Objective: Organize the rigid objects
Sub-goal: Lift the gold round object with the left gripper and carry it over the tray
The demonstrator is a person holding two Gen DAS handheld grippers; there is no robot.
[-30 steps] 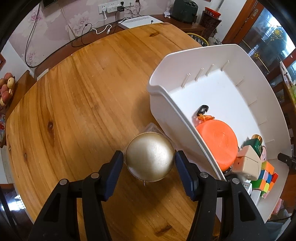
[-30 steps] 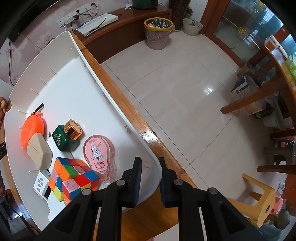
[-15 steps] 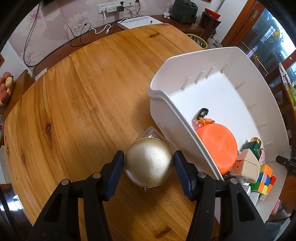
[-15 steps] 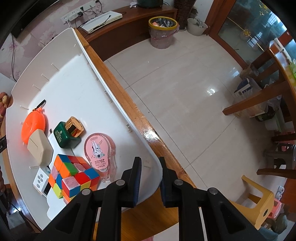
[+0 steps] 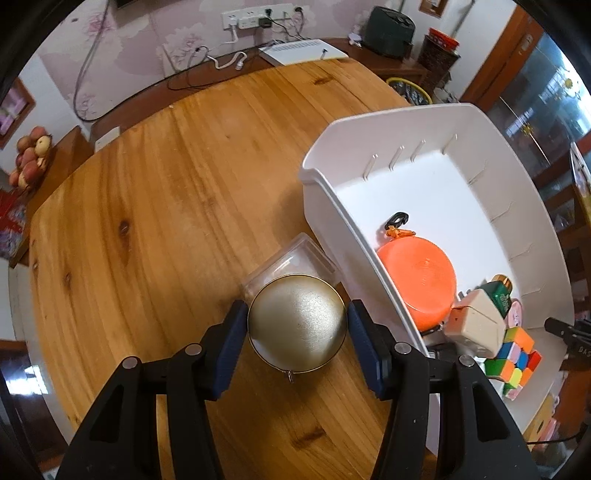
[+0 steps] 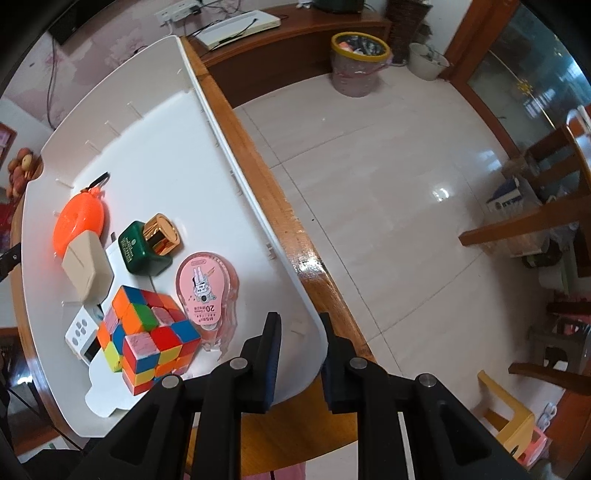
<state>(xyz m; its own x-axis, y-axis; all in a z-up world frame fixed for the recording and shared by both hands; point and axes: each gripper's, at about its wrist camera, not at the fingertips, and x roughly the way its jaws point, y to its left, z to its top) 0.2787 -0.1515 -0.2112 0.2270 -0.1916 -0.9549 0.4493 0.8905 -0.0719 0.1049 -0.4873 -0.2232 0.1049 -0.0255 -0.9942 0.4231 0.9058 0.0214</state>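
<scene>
Both L tongs (image 5: 297,325) pads on tin (image 5: 297,323)

The left gripper (image 5: 297,325) grips wide at both sides; the right gripper (image 6: 297,345) is pinched narrow.

Beyond the round wooden desk (image 5: 177,206), a dark sideboard (image 6: 295,48) runs along a wall papered with pale pink flowers. A white power strip (image 5: 255,18) is fixed to that wall, with cables trailing down from it. A flat white box (image 5: 303,51) lies on the sideboard, beside a dark green appliance (image 5: 391,27) and a red-lidded woven container (image 5: 441,51). A heap of peaches (image 5: 31,155) sits at the far left on a low cabinet. On the glossy tiled floor (image 6: 406,177) stand a pink waste bin with a yellow rim (image 6: 358,62), a white bucket (image 6: 428,61), dark wooden chairs (image 6: 546,206) and a small yellow plastic stool (image 6: 513,421).
</scene>
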